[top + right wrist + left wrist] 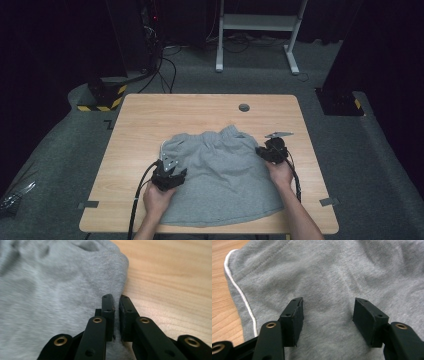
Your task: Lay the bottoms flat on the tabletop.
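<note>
While a pair of grey shorts [220,175] lies flat on the near half of a wooden table [150,120], a person holds 2 black grippers at its 2 side edges, seemingly at the start of a fold or a straightening pull.

The left gripper [327,312] sits over the left side of the shorts with its jaws spread wide, grey cloth lying flat and ungripped between them. In the left gripper view, a white piping line [242,296] runs down the left edge of the shorts, next to bare wood.

The right gripper [117,307] sits at the right edge of the shorts with its jaws pressed nearly together. I cannot tell whether a bit of the hem is pinched between them.

The next move likely calls for the left jaws to come down and close on a fold of cloth, so that both sides can be lifted evenly.

The shorts are soft grey jersey, with a gathered waistband [220,135] at the far side and shallow wrinkles across the middle. The near hem reaches the table's front edge.
</note>
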